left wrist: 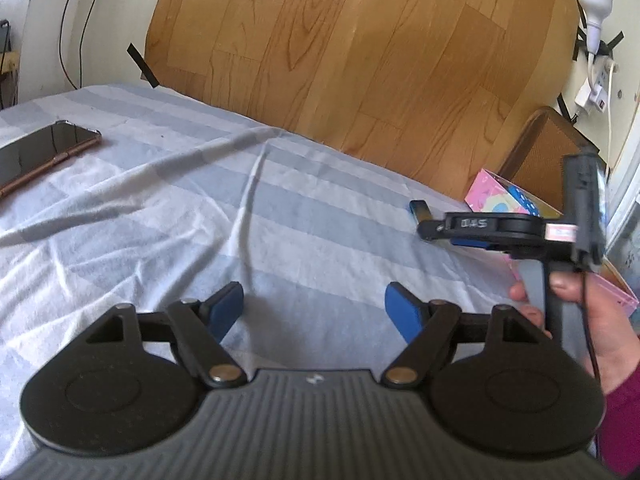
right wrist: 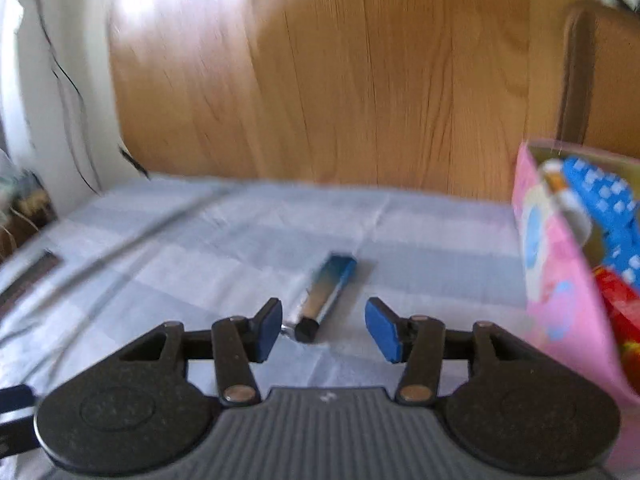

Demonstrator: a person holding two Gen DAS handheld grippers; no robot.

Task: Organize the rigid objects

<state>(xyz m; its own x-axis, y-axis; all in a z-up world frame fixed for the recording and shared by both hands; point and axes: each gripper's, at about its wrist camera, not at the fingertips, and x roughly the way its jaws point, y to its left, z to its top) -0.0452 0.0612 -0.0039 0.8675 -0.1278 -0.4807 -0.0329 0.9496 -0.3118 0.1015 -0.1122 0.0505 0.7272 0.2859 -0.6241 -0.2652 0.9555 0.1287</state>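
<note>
A small blue and silver stick-shaped object (right wrist: 326, 298) lies on the striped sheet, its near end between my open right gripper's (right wrist: 322, 326) fingers. It also shows in the left wrist view (left wrist: 420, 210), just beyond the right gripper (left wrist: 430, 230). A pink box (right wrist: 560, 264) at the right holds blue and red items. My left gripper (left wrist: 314, 308) is open and empty over the sheet.
A shiny metal tray (left wrist: 44, 146) with a copper-coloured stick (left wrist: 52, 166) lies at the far left. A wood-pattern panel (left wrist: 360, 52) stands behind the bed. A brown chair (left wrist: 548, 156) stands behind the pink box (left wrist: 504, 200).
</note>
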